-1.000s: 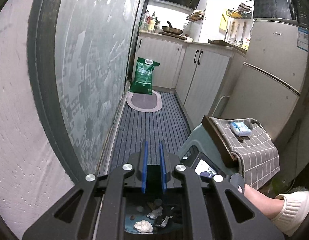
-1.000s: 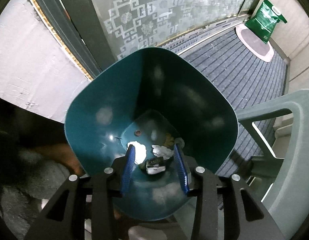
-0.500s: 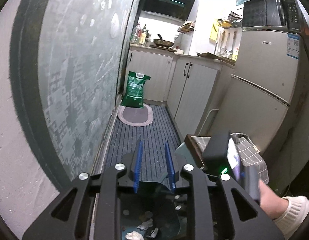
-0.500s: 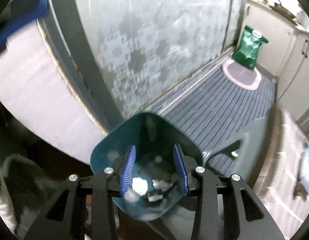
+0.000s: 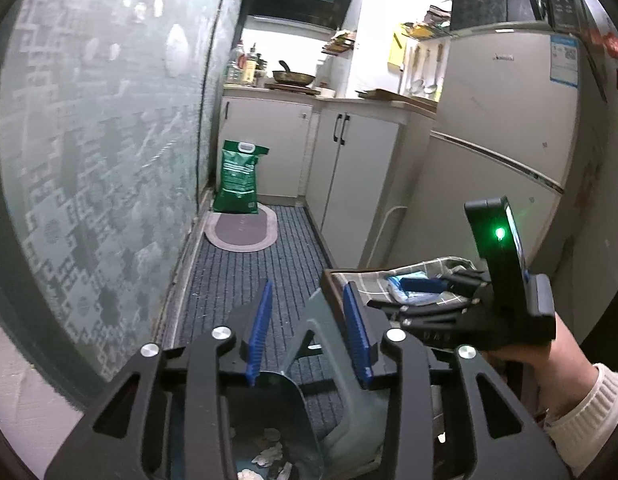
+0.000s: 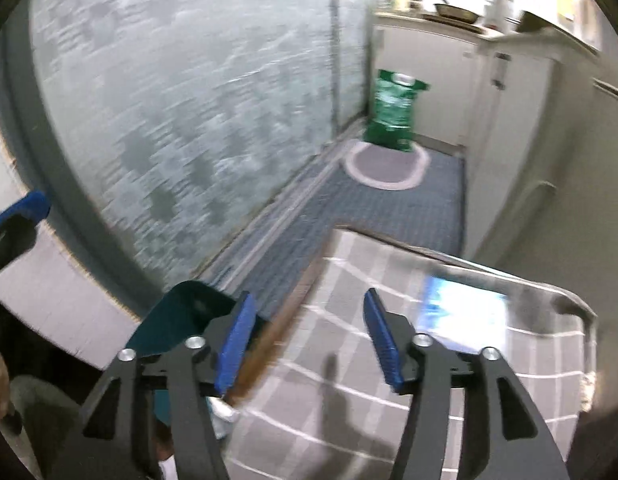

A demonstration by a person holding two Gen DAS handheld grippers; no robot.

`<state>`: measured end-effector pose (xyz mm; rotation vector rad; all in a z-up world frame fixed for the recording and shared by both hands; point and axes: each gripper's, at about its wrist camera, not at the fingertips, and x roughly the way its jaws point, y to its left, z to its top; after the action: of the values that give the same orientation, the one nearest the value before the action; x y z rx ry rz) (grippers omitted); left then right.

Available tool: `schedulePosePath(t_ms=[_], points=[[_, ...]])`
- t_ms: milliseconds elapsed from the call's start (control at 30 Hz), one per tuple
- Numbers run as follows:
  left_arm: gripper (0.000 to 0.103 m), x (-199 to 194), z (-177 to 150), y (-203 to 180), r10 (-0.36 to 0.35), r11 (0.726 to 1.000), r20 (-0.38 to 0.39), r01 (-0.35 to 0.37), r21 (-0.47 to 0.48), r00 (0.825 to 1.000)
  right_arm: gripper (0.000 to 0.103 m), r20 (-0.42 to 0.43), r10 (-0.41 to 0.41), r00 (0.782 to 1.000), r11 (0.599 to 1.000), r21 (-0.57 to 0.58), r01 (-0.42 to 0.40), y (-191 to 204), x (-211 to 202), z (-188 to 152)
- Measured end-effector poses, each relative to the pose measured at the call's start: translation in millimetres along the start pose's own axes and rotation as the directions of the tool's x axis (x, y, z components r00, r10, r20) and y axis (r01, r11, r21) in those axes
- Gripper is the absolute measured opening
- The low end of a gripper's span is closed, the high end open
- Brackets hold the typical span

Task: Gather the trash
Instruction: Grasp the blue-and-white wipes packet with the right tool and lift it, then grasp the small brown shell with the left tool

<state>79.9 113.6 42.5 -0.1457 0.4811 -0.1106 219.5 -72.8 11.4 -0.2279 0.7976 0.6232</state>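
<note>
My left gripper point(image 5: 307, 332) is open and empty, raised above a dark teal trash bin point(image 5: 293, 408) with white crumpled scraps point(image 5: 269, 454) at its bottom. My right gripper point(image 6: 309, 340) is open and empty over a small table with a grey checked cloth point(image 6: 349, 380); it also shows in the left wrist view point(image 5: 421, 292). A white and blue packet point(image 6: 465, 312) lies on the cloth ahead of the right gripper, blurred; the left wrist view shows it too point(image 5: 405, 286). The bin's rim point(image 6: 185, 316) sits left of the table.
A frosted glass door point(image 5: 101, 152) runs along the left. A grey-green plastic stool point(image 5: 329, 364) stands by the bin. A green bag point(image 5: 239, 178) and an oval mat point(image 5: 241, 232) lie far down the striped floor. Cabinets point(image 5: 349, 168) and a fridge point(image 5: 505, 140) line the right.
My left gripper has opened wider and risen. My right gripper has swung from over the bin to over the checked table.
</note>
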Motion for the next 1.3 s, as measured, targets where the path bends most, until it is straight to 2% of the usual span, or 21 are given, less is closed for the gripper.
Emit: schedulePosePath(t_ms=[67,233,267,333,400,733,833,900,1033,1300], points=[[0.043,6,0,-5,-0.010,1.000,-0.008,0.010,0.004,1.000,0.073,0.004,-0.034,0.999,0.999,0.028,0.034,-13,-1,-2],[0.049,25,-3,-21,-0.040,0.999,-0.044,0.041,0.025,0.998,0.086,-0.016,-0.144,0.989,0.985,0.092,0.145,-43,5,-8],[0.050,29,-4,-23,-0.044,0.998,-0.054,0.046,0.030,0.998,0.090,-0.028,-0.156,0.987,0.983,0.097,0.158,-45,8,-10],[0.050,38,-7,-30,-0.049,0.998,-0.076,0.052,0.040,0.996,0.092,-0.083,-0.173,0.981,0.978,0.105,0.181,-54,19,-13],[0.050,46,-9,-34,-0.055,0.997,-0.097,0.059,0.048,0.994,0.092,-0.114,-0.170,0.979,0.974,0.129,0.185,-63,29,-15],[0.050,77,-28,-54,-0.077,0.992,-0.195,0.095,0.085,0.978,0.092,-0.157,-0.134,0.978,0.963,0.213,0.166,-78,56,-13],[0.050,82,-30,-58,-0.088,0.990,-0.208,0.109,0.092,0.974,0.090,-0.156,-0.117,0.981,0.970,0.194,0.147,-76,56,-11],[0.050,86,-30,-63,-0.095,0.988,-0.212,0.117,0.095,0.973,0.081,-0.152,-0.139,0.979,0.973,0.165,0.164,-73,55,-11],[0.050,96,-31,-75,-0.110,0.986,-0.228,0.136,0.101,0.968,0.072,-0.133,-0.081,0.988,0.978,0.178,0.104,-76,49,-10],[0.050,129,-42,-100,-0.123,0.980,-0.285,0.162,0.117,0.951,0.071,-0.036,-0.012,0.999,0.975,0.223,0.020,-98,9,-8]])
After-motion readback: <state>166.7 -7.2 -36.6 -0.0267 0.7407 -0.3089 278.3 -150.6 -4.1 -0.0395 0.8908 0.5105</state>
